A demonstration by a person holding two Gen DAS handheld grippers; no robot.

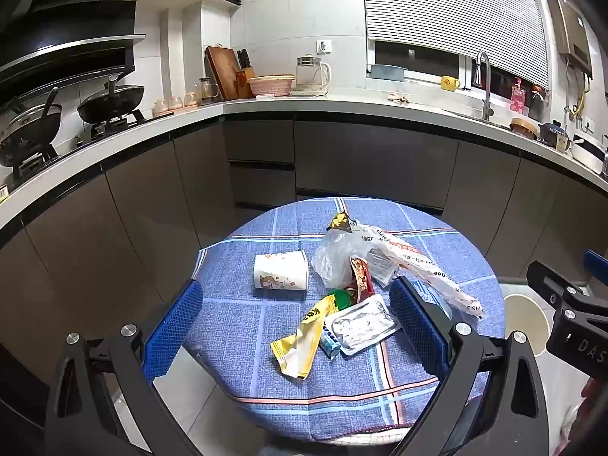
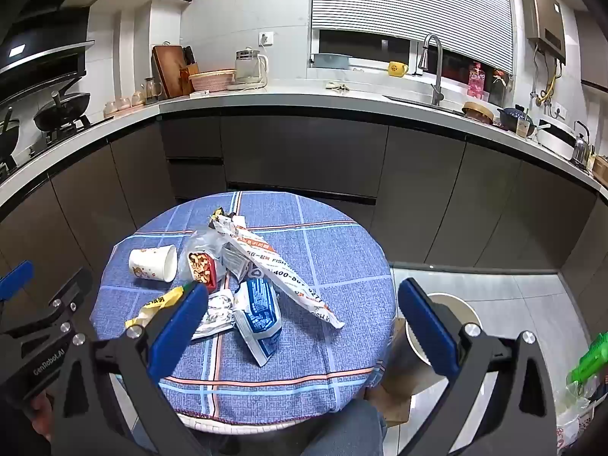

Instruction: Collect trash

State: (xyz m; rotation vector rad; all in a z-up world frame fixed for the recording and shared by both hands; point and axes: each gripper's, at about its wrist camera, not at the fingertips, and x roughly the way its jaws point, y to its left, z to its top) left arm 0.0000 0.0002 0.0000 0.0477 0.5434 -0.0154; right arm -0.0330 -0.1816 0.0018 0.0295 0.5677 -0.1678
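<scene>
Trash lies on a round table with a blue plaid cloth (image 1: pixel 243 326) (image 2: pixel 342 266). A white paper cup (image 1: pixel 280 270) (image 2: pixel 154 264) lies on its side at the left. Beside it sit a clear plastic bag (image 1: pixel 336 254), a red snack pack (image 1: pixel 361 275) (image 2: pixel 201 266), a long white fish wrapper (image 1: pixel 418 266) (image 2: pixel 281 269), a yellow wrapper (image 1: pixel 304 338) (image 2: pixel 154 306), a foil pouch (image 1: pixel 361 323) (image 2: pixel 216 315) and a blue-white packet (image 2: pixel 260 311). My left gripper (image 1: pixel 296 330) hangs open above the wrappers. My right gripper (image 2: pixel 304 326) is open over the table's near right edge.
A round bin (image 2: pixel 448 326) (image 1: pixel 526 323) stands on the floor right of the table. Dark cabinets and a white counter (image 1: pixel 342 108) with stove pans (image 1: pixel 110 102), kettle, and sink curve behind. A person's knee (image 2: pixel 342 433) is under the near table edge. A green bottle (image 2: pixel 589 357) is at far right.
</scene>
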